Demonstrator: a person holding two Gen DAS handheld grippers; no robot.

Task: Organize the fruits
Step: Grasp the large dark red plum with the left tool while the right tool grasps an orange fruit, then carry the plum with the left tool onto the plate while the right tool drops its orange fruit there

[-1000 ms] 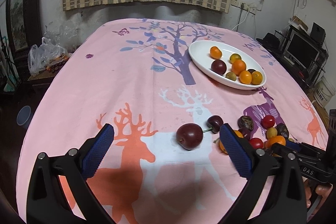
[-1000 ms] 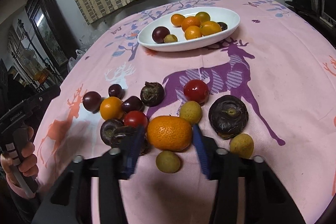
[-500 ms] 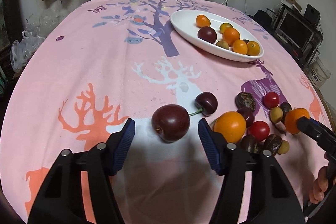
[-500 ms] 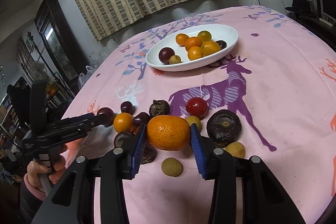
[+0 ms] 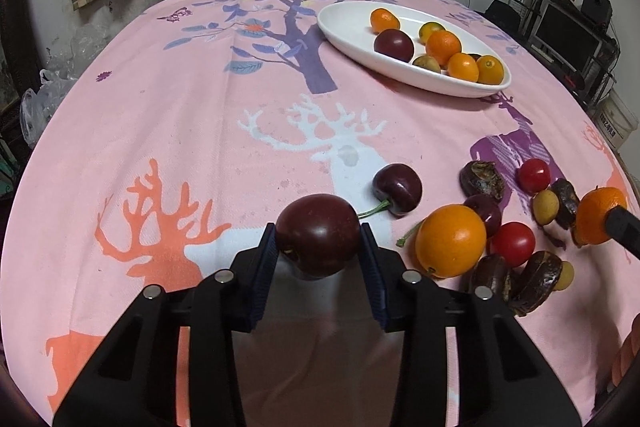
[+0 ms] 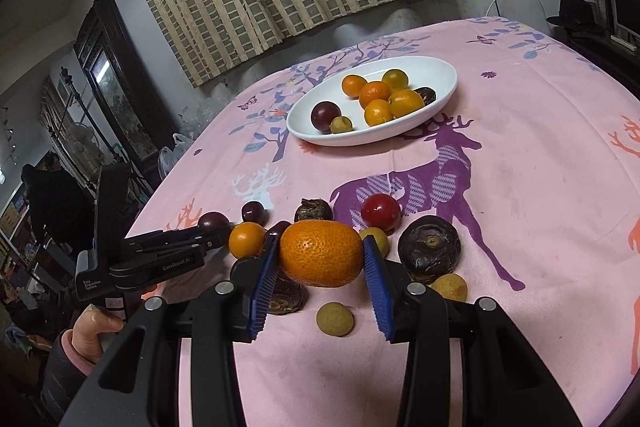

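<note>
My left gripper (image 5: 318,247) is shut on a dark red plum (image 5: 318,233) low over the pink tablecloth. My right gripper (image 6: 320,259) is shut on an orange mandarin (image 6: 321,253), lifted above the loose fruit pile; the mandarin also shows at the right edge of the left wrist view (image 5: 600,213). A white oval plate (image 5: 344,23) at the far side holds several oranges and a plum; it also shows in the right wrist view (image 6: 444,67). Loose fruit lies near: a cherry (image 5: 398,188), an orange (image 5: 450,241), red tomatoes (image 5: 513,243) and dark brown fruits (image 6: 429,250).
The left gripper body (image 6: 140,263) and the hand holding it show at left in the right wrist view. Small yellow-green fruits (image 6: 335,319) lie below the mandarin. A curtain and wall stand behind the table; shelves with electronics (image 5: 568,31) stand at the right.
My left gripper moved forward and closed on the plum. My right gripper lifted the mandarin higher above the pile and toward the plate.
</note>
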